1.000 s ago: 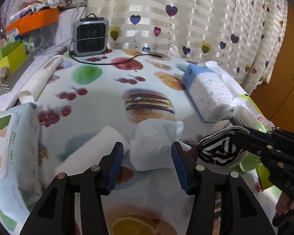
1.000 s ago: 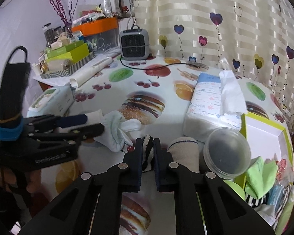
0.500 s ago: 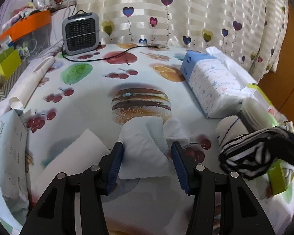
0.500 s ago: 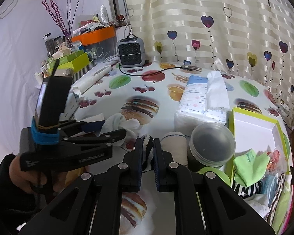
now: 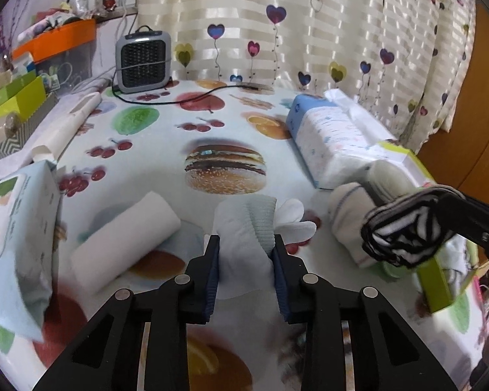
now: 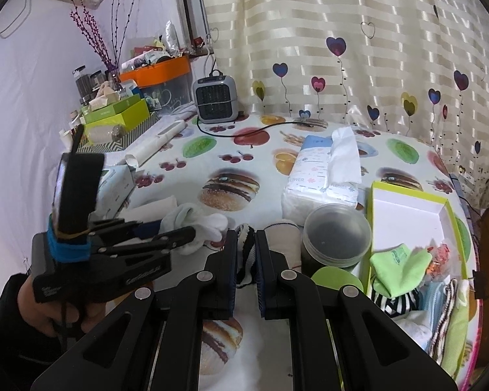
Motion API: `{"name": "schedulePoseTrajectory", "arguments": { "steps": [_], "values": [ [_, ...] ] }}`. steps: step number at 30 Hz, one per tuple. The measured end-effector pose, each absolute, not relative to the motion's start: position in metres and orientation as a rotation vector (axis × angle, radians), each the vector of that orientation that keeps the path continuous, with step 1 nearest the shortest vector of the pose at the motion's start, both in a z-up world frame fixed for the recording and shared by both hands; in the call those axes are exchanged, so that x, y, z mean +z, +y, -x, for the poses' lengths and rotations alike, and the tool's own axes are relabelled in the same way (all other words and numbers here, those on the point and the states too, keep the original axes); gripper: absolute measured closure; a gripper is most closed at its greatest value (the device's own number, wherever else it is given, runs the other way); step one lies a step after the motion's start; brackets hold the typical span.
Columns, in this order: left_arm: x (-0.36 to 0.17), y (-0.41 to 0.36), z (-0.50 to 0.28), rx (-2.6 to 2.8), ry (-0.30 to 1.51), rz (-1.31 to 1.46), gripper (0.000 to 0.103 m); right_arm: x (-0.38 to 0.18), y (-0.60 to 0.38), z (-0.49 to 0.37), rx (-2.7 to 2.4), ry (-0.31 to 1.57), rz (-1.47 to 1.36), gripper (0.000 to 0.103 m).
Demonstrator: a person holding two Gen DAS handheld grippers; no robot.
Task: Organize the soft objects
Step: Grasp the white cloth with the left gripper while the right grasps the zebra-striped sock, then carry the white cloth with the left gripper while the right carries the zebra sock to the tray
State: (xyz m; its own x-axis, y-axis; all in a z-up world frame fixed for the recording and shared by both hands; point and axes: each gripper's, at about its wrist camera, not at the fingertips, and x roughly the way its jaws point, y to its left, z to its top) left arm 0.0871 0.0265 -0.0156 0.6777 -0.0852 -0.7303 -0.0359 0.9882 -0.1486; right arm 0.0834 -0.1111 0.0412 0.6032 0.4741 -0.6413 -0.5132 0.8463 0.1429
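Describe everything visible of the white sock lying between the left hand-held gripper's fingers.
The white sock is soft knit, its ribbed cuff greyish, crumpled flat on the printed tablecloth. Two rounded white lobes stick out to its right. The left hand-held gripper, whose jaws have just been closing, presses its blue pads on both sides.

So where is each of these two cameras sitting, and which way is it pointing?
Left wrist: rides the left tongs, looking forward and down at a white sock between the fingers.
Right wrist: rides the right tongs, which pinch a striped sock; a hand shows.
Shared: both socks, heater, tissue pack, and each other's tongs.
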Motion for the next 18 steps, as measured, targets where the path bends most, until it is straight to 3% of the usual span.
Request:
{"name": "schedulePoseTrajectory", "arguments": {
  "steps": [18],
  "values": [
    [0.039,0.000,-0.026,-0.150,0.705,0.184,0.075,0.075,-0.134,-0.039,0.541,0.631,0.051,0.092]
  ]
}}
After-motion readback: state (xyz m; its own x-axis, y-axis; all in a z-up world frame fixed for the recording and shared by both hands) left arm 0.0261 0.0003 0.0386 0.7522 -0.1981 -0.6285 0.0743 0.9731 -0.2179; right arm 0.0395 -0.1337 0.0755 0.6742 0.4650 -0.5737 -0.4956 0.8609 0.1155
